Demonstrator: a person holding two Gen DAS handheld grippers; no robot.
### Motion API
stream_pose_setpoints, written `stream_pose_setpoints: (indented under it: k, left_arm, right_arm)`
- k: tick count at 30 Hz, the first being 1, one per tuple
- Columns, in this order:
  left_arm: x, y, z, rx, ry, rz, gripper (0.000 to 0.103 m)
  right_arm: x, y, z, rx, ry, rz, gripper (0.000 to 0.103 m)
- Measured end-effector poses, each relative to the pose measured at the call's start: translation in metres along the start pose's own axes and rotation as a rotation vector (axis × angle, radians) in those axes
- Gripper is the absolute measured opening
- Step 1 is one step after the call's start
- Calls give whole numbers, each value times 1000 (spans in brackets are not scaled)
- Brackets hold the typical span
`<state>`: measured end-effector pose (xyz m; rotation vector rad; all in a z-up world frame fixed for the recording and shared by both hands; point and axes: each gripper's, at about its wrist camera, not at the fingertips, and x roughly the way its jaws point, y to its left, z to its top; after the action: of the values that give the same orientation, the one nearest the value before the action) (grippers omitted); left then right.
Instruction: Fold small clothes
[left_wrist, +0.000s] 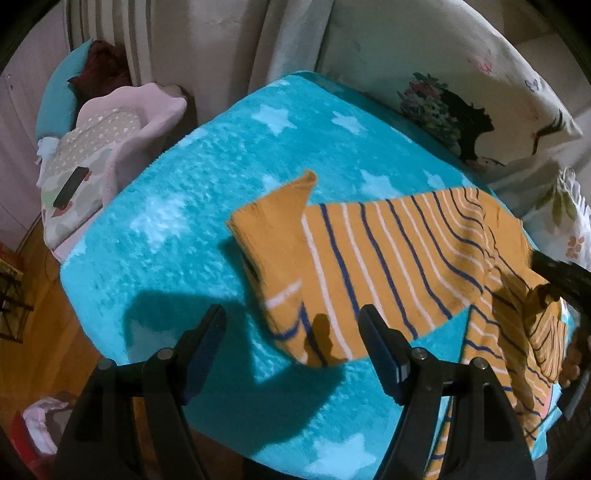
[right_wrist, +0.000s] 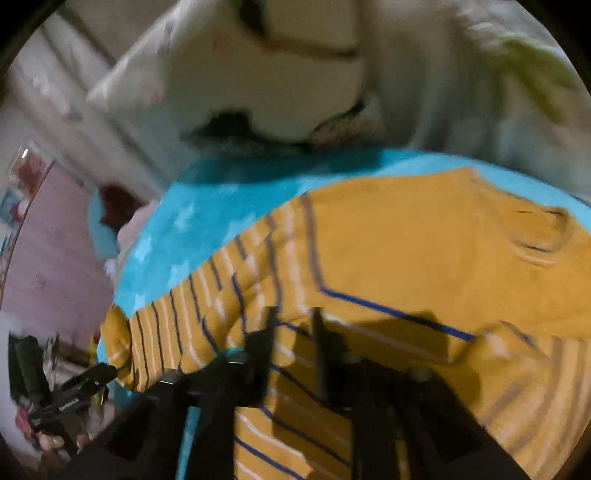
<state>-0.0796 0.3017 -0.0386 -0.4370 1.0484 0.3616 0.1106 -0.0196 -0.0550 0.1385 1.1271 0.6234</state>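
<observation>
1. In the left wrist view, upper left of the frame, I see a pink cushion (left_wrist: 125, 122); it plays no part here.
2. At bottom centre my left tongs (left_wrist: 291, 350) stand spread wide and pinch nothing, hovering over the blue blanket (left_wrist: 177, 206) beside the shirt's near edge.
3. The shirt (left_wrist: 369, 266), orange with blue and white stripes, lies across the centre and right of the frame on the blanket, one sleeve pointing up toward the middle, its lower part hanging over the blanket's right-hand edge.
4. At the right edge my right tongs (left_wrist: 546, 291) seem to pinch a bunch of the shirt.
5. In the blurred right wrist view, the shirt fills the lower centre and right, and the tongs' fingers sit close together with cloth between them, so I judge them clamped on it.
6. I expect the shirt to be light, limp and quick to wrinkle. I would take it at a hem or sleeve cuff, where doubled cloth gives a firmer bite.
</observation>
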Motion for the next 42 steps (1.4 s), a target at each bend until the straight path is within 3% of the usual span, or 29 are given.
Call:
stream_pose_setpoints:
  k: [3,6,10,14,15,17,20,25,28,31,33,37,39,40,42]
  left_arm:
    - [6,8,6,-19,7,-4,73]
    - [13,14,10,-34,11,-10,74]
    - [18,19,15,-61,23,-27,74]
    - [14,23,20,-59,1,-24,74]
    - [12,24,21,-59,-2,-23,74]
    - [10,29,21,-62,-6,-15,74]
    - [8,40,20,-76,-7,-9,74]
    - [5,49,18,-86,-23,-52,75]
    - [9,46,20,-86,-17,-88,82]
    - [20,37,23,-62,0,-95,83]
    - [29,32,26,-43,15,-90,84]
    - [49,24,32,-5,48,-25,83]
    - [50,25,37,-11,32,-9,54]
    - [49,28,40,-17,32,-25,21]
    - [48,39,49,-76,41,-63,15]
  right_arm:
    - [-40,-28,-18,52,-80,-137,45]
    - [-53,-50,-36,66,-62,-237,50]
    - [-36,-52,-48,64,-25,-258,52]
    - [-10,-50,-41,54,-28,-389,52]
    - [-6,-54,-39,69,-27,-375,50]
    - [8,-59,-33,91,-1,-353,22]
    - [20,-56,-23,64,13,-373,10]
    - [12,-30,-6,37,-36,-320,8]
    - [28,6,-4,-70,-15,-257,8]
    - [51,36,-8,-180,25,-296,18]
    - [50,44,-13,-170,9,-296,24]
    - [28,39,-28,-93,-15,-194,28]
    - [12,30,-36,-54,-38,-194,35]
    - [7,26,-39,-38,-47,-205,39]
    - [-7,13,-48,4,-68,-223,39]
